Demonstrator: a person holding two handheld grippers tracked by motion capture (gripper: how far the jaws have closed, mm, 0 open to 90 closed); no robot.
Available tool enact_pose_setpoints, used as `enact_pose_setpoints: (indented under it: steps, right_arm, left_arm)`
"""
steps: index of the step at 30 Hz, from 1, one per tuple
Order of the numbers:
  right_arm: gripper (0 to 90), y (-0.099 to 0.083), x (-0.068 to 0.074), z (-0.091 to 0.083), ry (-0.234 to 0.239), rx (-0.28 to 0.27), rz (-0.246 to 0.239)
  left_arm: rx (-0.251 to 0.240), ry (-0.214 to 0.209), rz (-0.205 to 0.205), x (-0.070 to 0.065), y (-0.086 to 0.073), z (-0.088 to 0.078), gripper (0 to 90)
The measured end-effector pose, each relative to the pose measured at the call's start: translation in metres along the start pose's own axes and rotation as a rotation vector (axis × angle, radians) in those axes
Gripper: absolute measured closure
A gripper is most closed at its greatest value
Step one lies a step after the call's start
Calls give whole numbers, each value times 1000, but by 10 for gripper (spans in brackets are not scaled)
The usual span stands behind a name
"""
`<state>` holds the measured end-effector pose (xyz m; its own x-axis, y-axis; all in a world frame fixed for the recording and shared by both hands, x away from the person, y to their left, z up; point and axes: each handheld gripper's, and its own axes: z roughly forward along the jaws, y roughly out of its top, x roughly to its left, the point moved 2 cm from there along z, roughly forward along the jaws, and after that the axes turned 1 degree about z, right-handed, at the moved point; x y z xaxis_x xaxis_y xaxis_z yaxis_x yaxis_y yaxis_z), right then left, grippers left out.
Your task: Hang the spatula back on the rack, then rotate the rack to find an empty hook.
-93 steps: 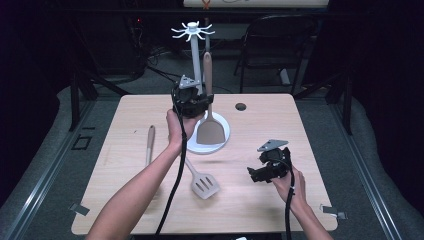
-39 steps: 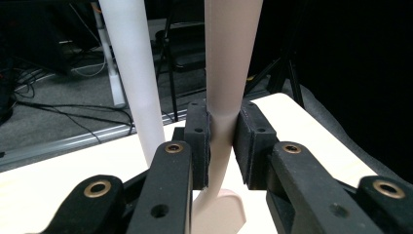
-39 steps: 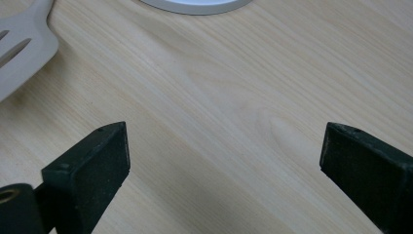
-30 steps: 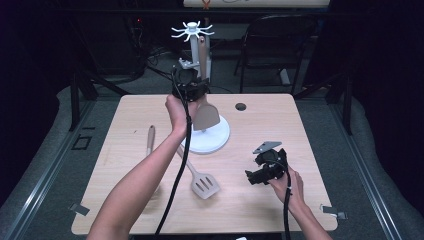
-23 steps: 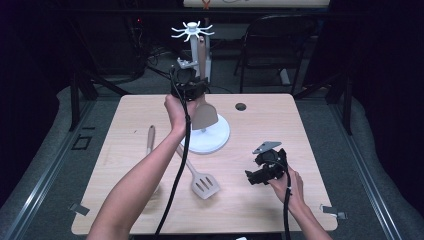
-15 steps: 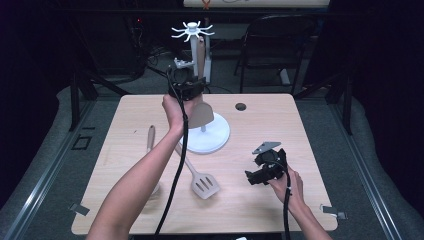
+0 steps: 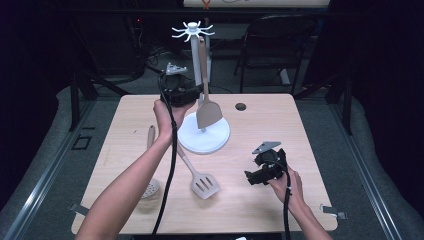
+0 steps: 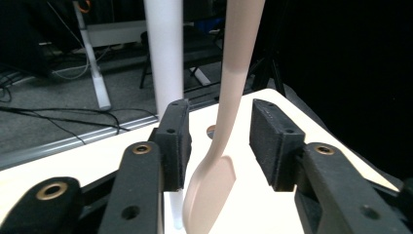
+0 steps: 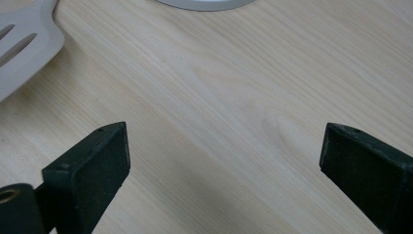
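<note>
A tan solid spatula (image 7: 208, 114) hangs from the hook crown of a white utensil stand (image 7: 194, 60). Its blade dangles over the round base (image 7: 217, 142). My left gripper (image 7: 192, 93) is raised beside the stand's pole. In the left gripper view its jaws have just been opening, and the spatula handle (image 8: 229, 97) stands between the pads with a gap on each side, so the left gripper (image 8: 219, 141) is open. The white pole (image 8: 165, 53) rises behind the left pad. My right gripper (image 7: 252, 177) hovers low over the bare wood at the front right, open (image 9: 224, 161) and empty.
A grey slotted spatula (image 7: 202, 182) lies in front of the stand, and its blade shows in the right gripper view (image 9: 24, 44). A wooden-handled skimmer (image 7: 150, 145) lies at the left. A small black disc (image 7: 241, 106) sits near the table's far edge. A chair (image 7: 272, 45) stands behind the table.
The left gripper lifted the tan spatula up along the stand, then its jaws widened and the hand drew slightly back. The spatula now hangs by itself. The right gripper stayed put.
</note>
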<state>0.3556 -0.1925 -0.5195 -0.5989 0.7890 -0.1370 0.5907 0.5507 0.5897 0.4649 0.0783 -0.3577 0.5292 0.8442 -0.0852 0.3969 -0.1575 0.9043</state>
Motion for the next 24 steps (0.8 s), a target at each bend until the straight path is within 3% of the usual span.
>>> enact_pose_setpoints:
  steps: [6,14,24]
  right_arm:
    - [39,0,0,1,4,0,6]
    - [40,0,0,2,10,11,-3]
    - [46,0,0,4,12,18,-7]
  left_arm:
    - [-21,23,14,12,6,-17,690]
    - [-51,43,54,26,25,-36,875]
    - [-82,53,88,34,48,-46,900]
